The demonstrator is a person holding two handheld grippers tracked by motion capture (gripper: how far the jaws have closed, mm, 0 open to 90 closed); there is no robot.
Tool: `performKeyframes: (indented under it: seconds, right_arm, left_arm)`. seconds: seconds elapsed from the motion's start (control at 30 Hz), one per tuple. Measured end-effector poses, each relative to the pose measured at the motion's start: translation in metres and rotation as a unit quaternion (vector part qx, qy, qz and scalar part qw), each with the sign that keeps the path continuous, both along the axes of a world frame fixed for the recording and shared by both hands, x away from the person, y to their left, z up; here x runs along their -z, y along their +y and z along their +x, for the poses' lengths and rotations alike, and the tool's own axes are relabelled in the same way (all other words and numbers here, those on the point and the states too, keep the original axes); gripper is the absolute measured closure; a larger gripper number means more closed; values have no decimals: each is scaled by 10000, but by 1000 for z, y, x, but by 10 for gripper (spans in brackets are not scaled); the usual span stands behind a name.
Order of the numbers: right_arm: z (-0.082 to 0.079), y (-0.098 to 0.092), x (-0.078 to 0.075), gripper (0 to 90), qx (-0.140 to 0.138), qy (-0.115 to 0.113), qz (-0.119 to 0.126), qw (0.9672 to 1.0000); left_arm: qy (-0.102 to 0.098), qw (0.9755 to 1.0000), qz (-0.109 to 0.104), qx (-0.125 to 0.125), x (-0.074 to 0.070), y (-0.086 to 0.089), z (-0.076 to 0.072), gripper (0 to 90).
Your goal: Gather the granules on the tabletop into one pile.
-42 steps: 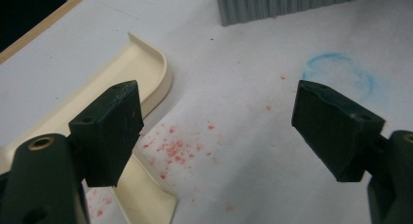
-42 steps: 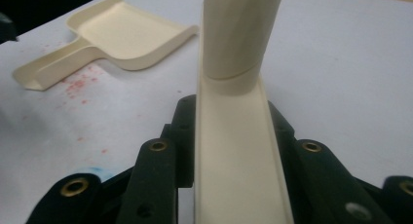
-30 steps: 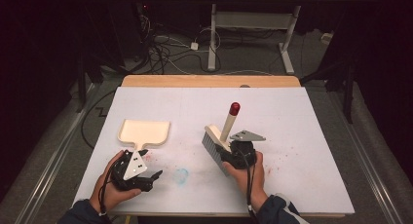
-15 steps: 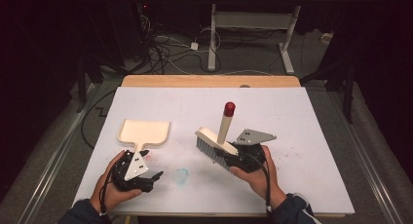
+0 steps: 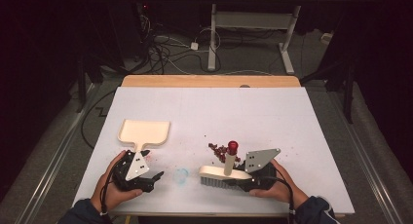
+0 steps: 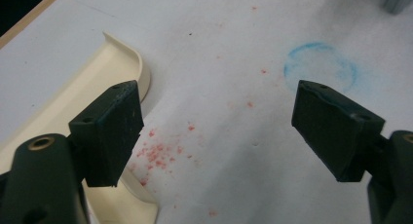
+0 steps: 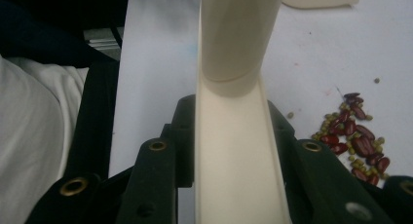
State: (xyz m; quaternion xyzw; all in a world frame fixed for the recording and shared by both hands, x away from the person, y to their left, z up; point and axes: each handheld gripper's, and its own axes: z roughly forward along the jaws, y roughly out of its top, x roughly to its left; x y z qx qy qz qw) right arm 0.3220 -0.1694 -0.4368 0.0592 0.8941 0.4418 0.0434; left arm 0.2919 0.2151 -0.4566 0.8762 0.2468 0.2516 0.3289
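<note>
Since the earlier frames, the right hand-held gripper [image 5: 243,181] had swung its cream plastic hand brush with a red-capped handle [image 5: 225,171] down toward the lower centre of the high view, uncovering a small pile of dark red beans and tiny greenish seeds [image 5: 220,148] on the white table [image 5: 272,112]. The gripper's jaws were clenched on the brush's back. The brush's long axis lay left to right across the frame, with the pile just above it. The left hand-held gripper [image 5: 155,179] sat at lower left, jaws spread wide and grasping nothing. A cream plastic dustpan [image 5: 144,132] lay just above it, its handle pointing down toward that gripper. The pile sat between brush and pan, nearer the brush, so a sweep would likely run leftward toward the pan.
</note>
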Motion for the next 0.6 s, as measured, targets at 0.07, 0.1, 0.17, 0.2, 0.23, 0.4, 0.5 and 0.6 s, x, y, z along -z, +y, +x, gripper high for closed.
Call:
performKeyframes:
  seconds: [0.07, 0.1, 0.17, 0.2, 0.23, 0.4, 0.5, 0.6]
  right_arm:
    - [9, -2, 2, 670, -80, 56, 101, 9999]
    - [15, -3, 3, 668, -10, 37, 106, 9999]
    - [25, -6, 4, 667, -45, -27, 81, 10000]
    - [30, -6, 4, 667, -65, -46, 80, 9999]
    - [34, -7, 4, 666, -51, -44, 91, 9999]
    - [50, -4, 4, 668, -22, -154, 154, 9998]
    - [56, -2, 3, 671, 76, -248, 208, 9994]
    - [60, -3, 1, 671, 131, -205, 361, 9991]
  left_arm:
    - [14, 10000, -11, -10, 0, 0, 1, 181]
    - [25, 10000, -22, -7, 0, 0, 1, 181]
    - [27, 10000, -3, -1, 1, -1, 2, 181]
    - [38, 10000, 2, 4, 1, -1, 2, 181]
    - [50, 10000, 11, 12, 2, -2, 2, 181]
    - [67, 10000, 59, 36, 3, -3, 3, 181]
    - [79, 9999, 60, 39, 3, -3, 3, 181]
    - [77, 10000, 46, 43, 3, -3, 3, 181]
